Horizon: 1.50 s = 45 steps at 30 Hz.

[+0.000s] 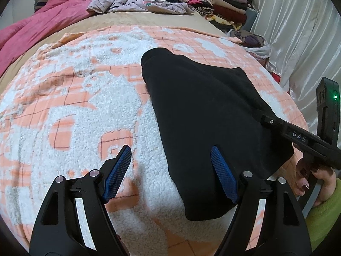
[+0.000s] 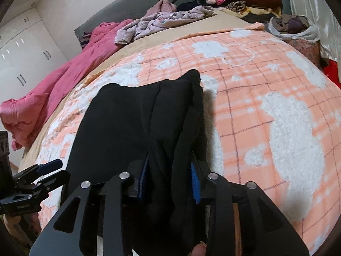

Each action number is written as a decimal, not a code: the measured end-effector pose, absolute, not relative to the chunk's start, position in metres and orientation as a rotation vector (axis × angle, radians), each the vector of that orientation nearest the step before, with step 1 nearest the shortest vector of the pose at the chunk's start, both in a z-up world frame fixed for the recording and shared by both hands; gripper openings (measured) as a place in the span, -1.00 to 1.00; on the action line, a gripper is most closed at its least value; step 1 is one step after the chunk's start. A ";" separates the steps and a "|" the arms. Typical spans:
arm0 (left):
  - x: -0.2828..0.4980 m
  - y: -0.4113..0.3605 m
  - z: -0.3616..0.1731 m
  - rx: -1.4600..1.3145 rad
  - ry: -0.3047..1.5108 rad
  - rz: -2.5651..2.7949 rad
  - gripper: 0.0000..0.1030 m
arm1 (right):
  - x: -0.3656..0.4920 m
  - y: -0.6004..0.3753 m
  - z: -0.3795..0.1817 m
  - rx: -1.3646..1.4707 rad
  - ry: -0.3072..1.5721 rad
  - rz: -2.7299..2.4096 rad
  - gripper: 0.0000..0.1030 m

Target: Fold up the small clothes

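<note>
A black garment [image 1: 204, 115] lies folded on the orange and white fleece blanket [image 1: 74, 111]. My left gripper [image 1: 170, 170] is open and empty, its right pad [image 1: 223, 175] over the garment's near left edge. My right gripper [image 2: 169, 181] is shut on the garment's right edge [image 2: 162, 170], with bunched black cloth [image 2: 136, 123] between its blue pads. In the left wrist view the right gripper's body [image 1: 298, 138] reaches into the garment's right side. In the right wrist view the left gripper [image 2: 45, 169] shows at the lower left, beside the garment.
A pink quilt [image 1: 38, 23] lies at the left of the bed. Loose lilac clothes [image 1: 138, 4] and a stack of folded clothes [image 1: 219, 6] lie at the far end. A white curtain [image 1: 298, 32] hangs at the right. White cupboards [image 2: 23, 49] stand at the left.
</note>
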<state>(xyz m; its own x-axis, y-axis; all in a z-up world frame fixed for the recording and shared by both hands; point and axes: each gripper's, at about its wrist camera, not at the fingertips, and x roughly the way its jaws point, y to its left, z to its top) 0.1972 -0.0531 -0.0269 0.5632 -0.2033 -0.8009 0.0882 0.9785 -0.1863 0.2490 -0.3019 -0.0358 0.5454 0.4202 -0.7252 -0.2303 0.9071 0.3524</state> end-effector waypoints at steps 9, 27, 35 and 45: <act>0.193 -0.055 -0.024 -0.116 0.953 -0.158 0.36 | 0.229 -0.298 -0.024 0.126 0.880 0.282 0.08; 0.150 -0.046 0.025 -0.106 0.805 -0.126 0.81 | 0.153 -0.313 0.048 0.155 0.634 0.265 0.91; 0.122 -0.035 0.043 -0.104 0.742 -0.100 0.81 | 0.111 -0.305 0.069 0.119 0.526 0.241 0.91; 0.072 -0.025 0.052 -0.062 0.688 -0.089 0.81 | 0.061 -0.292 0.084 0.057 0.451 0.241 0.91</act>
<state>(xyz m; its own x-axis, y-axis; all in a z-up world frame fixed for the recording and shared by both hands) 0.0717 -0.0253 0.0523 0.7690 -0.1024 -0.6310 0.0614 0.9944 -0.0866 0.0615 -0.2923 0.0844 0.8720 0.2430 -0.4249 -0.2180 0.9700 0.1074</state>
